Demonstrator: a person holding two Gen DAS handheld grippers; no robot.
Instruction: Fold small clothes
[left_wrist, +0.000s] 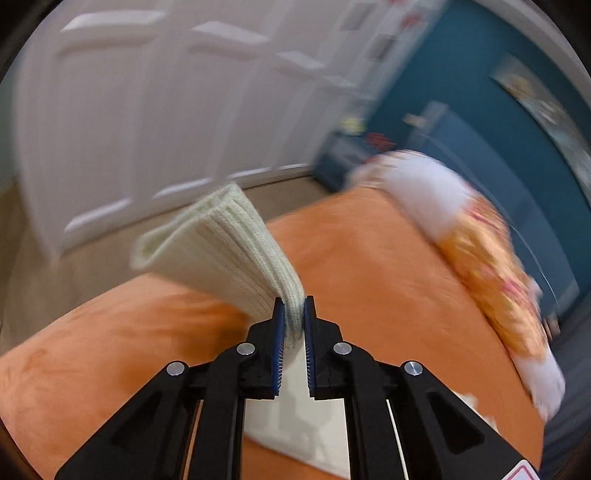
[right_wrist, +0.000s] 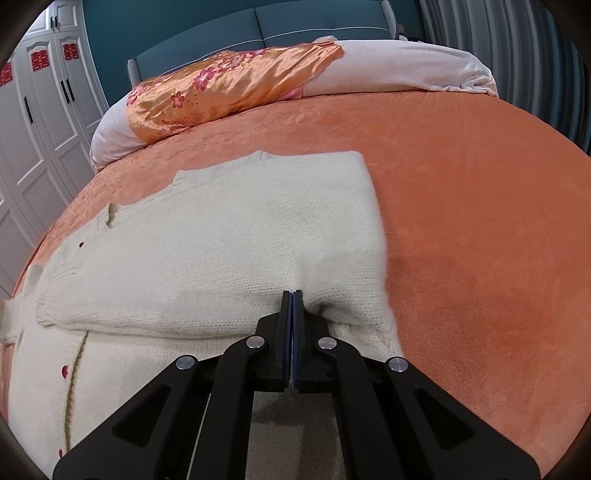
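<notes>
Two grippers: both black, two-fingered, with blue pads, each seen from its own wrist camera.
Left gripper (left_wrist: 294, 314): jaws clamped on the ribbed cuff end of a cream knitted sleeve (left_wrist: 221, 243); the pads press on the fabric from both sides, and the cuff sticks up and away to the left, its open end showing as a folded loop.
Left view, condition: heavily smeared — background detail is hard to read.
Right gripper (right_wrist: 292, 301): jaws fully together, tips pushed down into a fold of the cream knitted cardigan (right_wrist: 229, 236), which dimples around them; whether any knit is pinched between the pads cannot be told.
Cream knitted cardigan, position: lying flat on the orange plush bedspread (right_wrist: 461, 206), spread from the near left edge of the right view to about its middle, one part folded over across the body.
Cardigan, detail: small red buttons (right_wrist: 65, 370) down the placket at the lower left, beside a thin olive line of stitching.
Bedspread: covers the whole bed, bare to the right of the garment.
Head of bed: an orange satin pillow with pink flowers (right_wrist: 221, 85) lying on a white rolled duvet (right_wrist: 406, 66), well apart from the cardigan.
Behind the pillow: a teal padded headboard (right_wrist: 258, 26) against a teal wall.
Left of the bed: white panelled wardrobe doors (right_wrist: 40, 122) — red paper cut-outs on the upper panels.
</notes>
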